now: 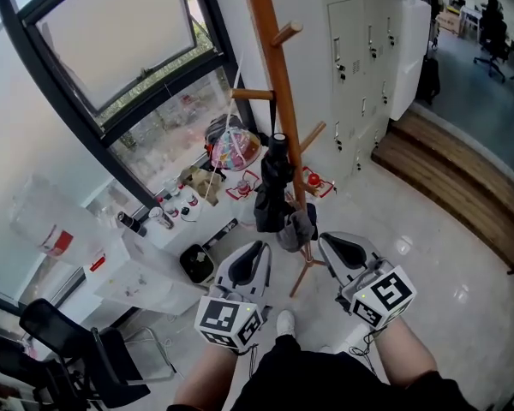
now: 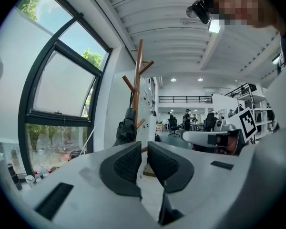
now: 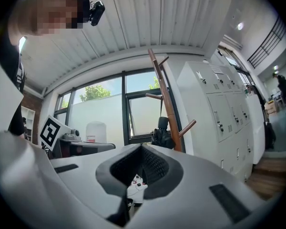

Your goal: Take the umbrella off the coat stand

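Note:
A wooden coat stand (image 1: 278, 84) rises in front of me, with pegs sticking out on both sides. A folded black umbrella (image 1: 274, 187) hangs from it by a strap, close against the pole. My left gripper (image 1: 250, 262) and right gripper (image 1: 343, 248) are held side by side just short of the stand's foot, both shut and empty. In the left gripper view the umbrella (image 2: 126, 130) shows just above my left gripper (image 2: 144, 144), left of the pole (image 2: 137, 80). In the right gripper view the umbrella (image 3: 162, 135) hangs beyond my right gripper (image 3: 142, 148), beside the pole (image 3: 166, 99).
A large dark-framed window (image 1: 120, 41) is at the left, white lockers (image 1: 360, 58) behind the stand. A low sill holds small bottles and a colourful bundle (image 1: 236, 148). A black bin (image 1: 197, 264) sits near the left gripper, a wooden step (image 1: 463, 187) at the right, a black chair (image 1: 68, 349) lower left.

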Demonstrator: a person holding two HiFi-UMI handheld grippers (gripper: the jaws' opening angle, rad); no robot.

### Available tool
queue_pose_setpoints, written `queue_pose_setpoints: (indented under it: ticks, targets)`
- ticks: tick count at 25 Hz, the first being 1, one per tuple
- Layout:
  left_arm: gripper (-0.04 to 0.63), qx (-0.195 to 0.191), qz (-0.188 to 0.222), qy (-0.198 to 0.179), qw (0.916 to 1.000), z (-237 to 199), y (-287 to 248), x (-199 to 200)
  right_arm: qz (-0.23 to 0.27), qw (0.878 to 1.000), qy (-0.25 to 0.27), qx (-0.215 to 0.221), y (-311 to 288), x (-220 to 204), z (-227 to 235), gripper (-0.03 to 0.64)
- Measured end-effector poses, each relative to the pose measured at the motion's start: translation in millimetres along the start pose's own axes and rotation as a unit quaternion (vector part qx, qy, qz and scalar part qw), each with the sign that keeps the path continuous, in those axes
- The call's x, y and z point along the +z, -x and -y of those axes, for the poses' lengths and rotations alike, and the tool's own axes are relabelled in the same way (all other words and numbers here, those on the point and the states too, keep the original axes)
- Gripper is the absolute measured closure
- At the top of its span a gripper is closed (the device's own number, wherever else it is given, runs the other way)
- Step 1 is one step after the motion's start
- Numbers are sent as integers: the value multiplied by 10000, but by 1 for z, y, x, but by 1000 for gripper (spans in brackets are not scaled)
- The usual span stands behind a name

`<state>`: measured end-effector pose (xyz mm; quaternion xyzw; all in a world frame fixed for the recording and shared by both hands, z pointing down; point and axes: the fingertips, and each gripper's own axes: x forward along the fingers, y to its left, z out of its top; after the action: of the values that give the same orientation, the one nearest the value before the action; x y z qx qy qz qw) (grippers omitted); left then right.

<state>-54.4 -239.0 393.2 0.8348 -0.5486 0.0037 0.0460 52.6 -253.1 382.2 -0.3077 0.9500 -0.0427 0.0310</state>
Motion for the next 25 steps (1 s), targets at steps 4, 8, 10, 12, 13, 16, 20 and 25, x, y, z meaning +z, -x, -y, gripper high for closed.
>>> queue_pose_setpoints:
  ticks: [4, 8, 10, 12, 13, 16, 20, 25]
  targets:
    - [575, -85, 20, -57, 9999, -23, -14, 4, -12, 9999, -24, -164, -18, -2, 8, 563]
    - [570, -157, -44, -81, 9998, -44, -24, 2, -58, 9996, -48, -262, -36, -8, 11, 565]
    - [542, -201, -83, -70, 9997, -54, -30, 2, -102, 9995, -54, -308, -45, -9, 12, 563]
    - [504, -241, -113, -50, 9996, -62, -36, 0, -144, 9993, -57, -343, -51, -11, 13, 563]
    - [494, -262, -121, -48, 9996, -64, -39, 0, -164, 9992, -57, -361, -53, -13, 14, 565]
    - [433, -390, -214, -111, 9989, -67, -51, -4, -215, 9988, -50, -428, -57, -16, 17, 565]
    - [325, -555, -445, -396, 9967, -69, -72, -12, -258, 9983, -42, -516, -62, -17, 24, 564]
    - [284, -684, -573, -594, 9942, -75, -95, -13, -366, 9976, -38, -579, -67, -22, 27, 563]
